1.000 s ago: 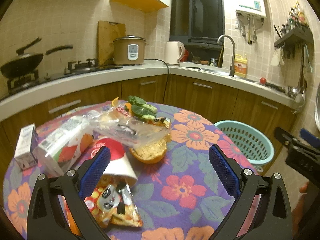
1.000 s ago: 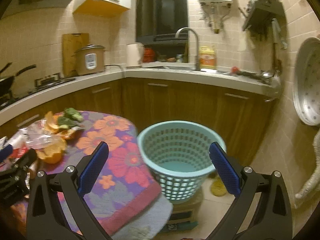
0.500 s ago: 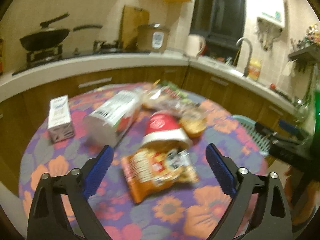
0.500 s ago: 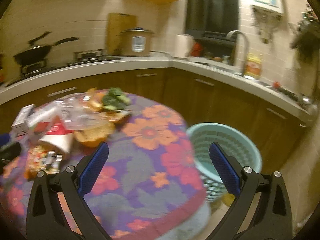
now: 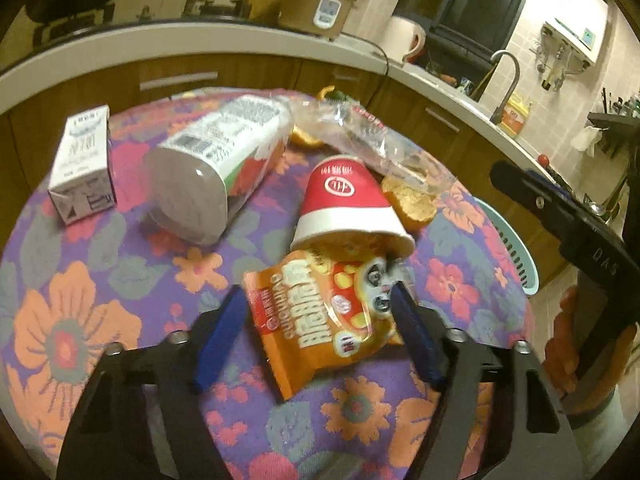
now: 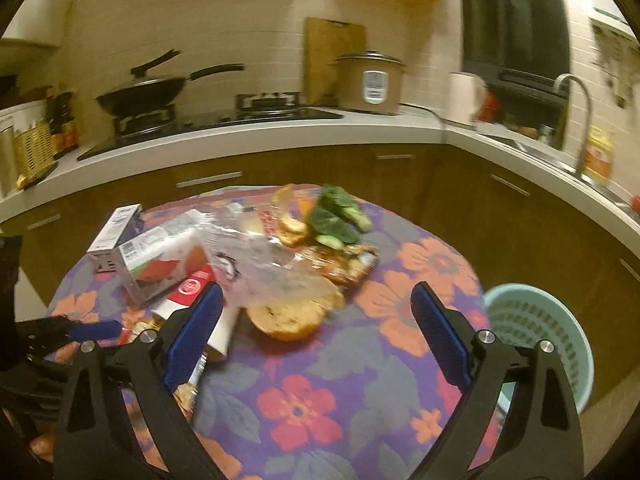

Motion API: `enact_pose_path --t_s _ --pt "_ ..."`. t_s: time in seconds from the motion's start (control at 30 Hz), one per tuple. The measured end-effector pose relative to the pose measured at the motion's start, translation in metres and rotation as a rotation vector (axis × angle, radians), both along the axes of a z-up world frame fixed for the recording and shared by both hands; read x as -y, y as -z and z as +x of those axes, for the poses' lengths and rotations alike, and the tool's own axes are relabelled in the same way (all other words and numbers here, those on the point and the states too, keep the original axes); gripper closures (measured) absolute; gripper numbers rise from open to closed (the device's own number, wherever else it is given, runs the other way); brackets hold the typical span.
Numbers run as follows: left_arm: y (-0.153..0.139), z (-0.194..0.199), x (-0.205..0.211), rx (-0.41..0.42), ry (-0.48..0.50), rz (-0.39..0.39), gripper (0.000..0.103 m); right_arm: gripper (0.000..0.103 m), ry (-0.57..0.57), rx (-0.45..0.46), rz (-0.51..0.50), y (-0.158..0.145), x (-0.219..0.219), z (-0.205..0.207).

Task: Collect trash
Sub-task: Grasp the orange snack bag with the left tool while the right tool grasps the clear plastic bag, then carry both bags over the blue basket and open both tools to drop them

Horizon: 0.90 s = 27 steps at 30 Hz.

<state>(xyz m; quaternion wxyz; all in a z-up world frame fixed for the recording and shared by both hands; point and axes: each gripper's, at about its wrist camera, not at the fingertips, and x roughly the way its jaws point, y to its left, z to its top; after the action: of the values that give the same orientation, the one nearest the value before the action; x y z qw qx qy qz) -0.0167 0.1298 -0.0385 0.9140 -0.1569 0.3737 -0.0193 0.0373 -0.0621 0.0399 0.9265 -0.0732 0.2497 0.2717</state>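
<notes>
Left wrist view: left claw (image 5: 318, 302) closing around crinkled orange snack bag (image 5: 320, 320); right claw (image 6: 316, 304) wide, its view alone showing greens (image 6: 338, 220) at twelve o'clock.

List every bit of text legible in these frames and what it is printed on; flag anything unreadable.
"FRESH" (roughly): top of the small milk carton.
"DAS": right gripper body.
Latin line along the orange snack bag: too blurred; large characters not readable.
Red paper cup: round logo, characters illegible.
Large lying carton: barcode and fine print too small.
Rice cooker panel: unreadable.
</notes>
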Motion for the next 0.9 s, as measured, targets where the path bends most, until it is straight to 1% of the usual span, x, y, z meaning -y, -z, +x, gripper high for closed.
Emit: enact_pose_path --t_s 0.03,0.07,0.13,0.27,0.3,0.33,0.37,0.4,0.43,0.47,0.5,0.53,0.57,0.6,0.63,0.67,0.73,0.8,0.83,0.9 --pt "0.001 0.002 0.001 -0.008 0.000 -0.002 0.042 0.013 -0.021 -0.004 -0.001 0.000 -0.006 0.002" --pt "0.003 0.003 0.001 -0.019 -0.005 0.000 0.040 0.013 -0.034 -0.001 -0.009 0.000 -0.012 0.003" --pt "0.005 0.004 0.000 -0.032 -0.011 0.004 0.044 0.013 -0.051 0.006 -0.028 0.000 -0.021 0.007" --pt "0.010 0.008 -0.001 -0.063 -0.026 0.014 0.064 0.013 -0.068 -0.017 -0.049 0.006 -0.038 0.025" --pt "0.011 0.008 -0.002 -0.068 -0.029 0.012 0.071 0.013 -0.063 -0.019 -0.063 0.009 -0.042 0.029" --pt "0.012 0.007 -0.003 -0.069 -0.031 0.013 0.075 0.013 -0.055 -0.020 -0.079 0.012 -0.046 0.034" --pt "0.012 0.007 -0.003 -0.072 -0.027 0.012 0.083 0.013 -0.049 -0.025 -0.092 0.014 -0.050 0.037" --pt "0.013 0.007 -0.002 -0.075 -0.024 0.014 0.086 0.013 -0.043 -0.041 -0.109 0.019 -0.053 0.043" --pt "0.013 0.007 -0.002 -0.075 -0.025 0.018 0.087 0.017 -0.040 -0.056 -0.114 0.023 -0.054 0.047" --pt "0.012 0.006 -0.002 -0.075 -0.025 0.021 0.090 0.029 -0.038 -0.068 -0.115 0.026 -0.055 0.050" --pt "0.011 0.006 -0.002 -0.072 -0.023 0.023 0.092 0.038 -0.037 -0.092 -0.115 0.030 -0.054 0.054" --pt "0.011 0.005 -0.001 -0.069 -0.020 0.024 0.094 0.057 -0.036 -0.115 -0.112 0.034 -0.054 0.057" --pt "0.010 0.003 -0.001 -0.064 -0.016 0.024 0.097 0.067 -0.033 -0.124 -0.112 0.036 -0.054 0.059" --pt "0.009 0.002 0.000 -0.061 -0.014 0.026 0.101 0.068 -0.024 -0.130 -0.110 0.038 -0.052 0.060" --pt "0.009 0.001 0.000 -0.059 -0.012 0.031 0.103 0.072 -0.022 -0.136 -0.098 0.038 -0.050 0.061" --pt "0.009 0.000 0.001 -0.060 -0.009 0.032 0.103 0.079 -0.021 -0.142 -0.077 0.038 -0.045 0.062" --pt "0.008 -0.003 0.002 -0.055 -0.004 0.032 0.103 0.088 -0.013 -0.141 -0.054 0.035 -0.039 0.061" --pt "0.007 -0.007 0.005 -0.048 0.012 0.032 0.103 0.093 -0.008 -0.134 -0.034 0.032 -0.031 0.058" --pt "0.006 -0.009 0.006 -0.045 0.018 0.030 0.103 0.098 -0.009 -0.132 -0.028 0.030 -0.029 0.058" --pt "0.002 -0.015 0.009 -0.035 0.031 0.022 0.103 0.098 0.000 -0.120 -0.013 0.025 -0.022 0.055"
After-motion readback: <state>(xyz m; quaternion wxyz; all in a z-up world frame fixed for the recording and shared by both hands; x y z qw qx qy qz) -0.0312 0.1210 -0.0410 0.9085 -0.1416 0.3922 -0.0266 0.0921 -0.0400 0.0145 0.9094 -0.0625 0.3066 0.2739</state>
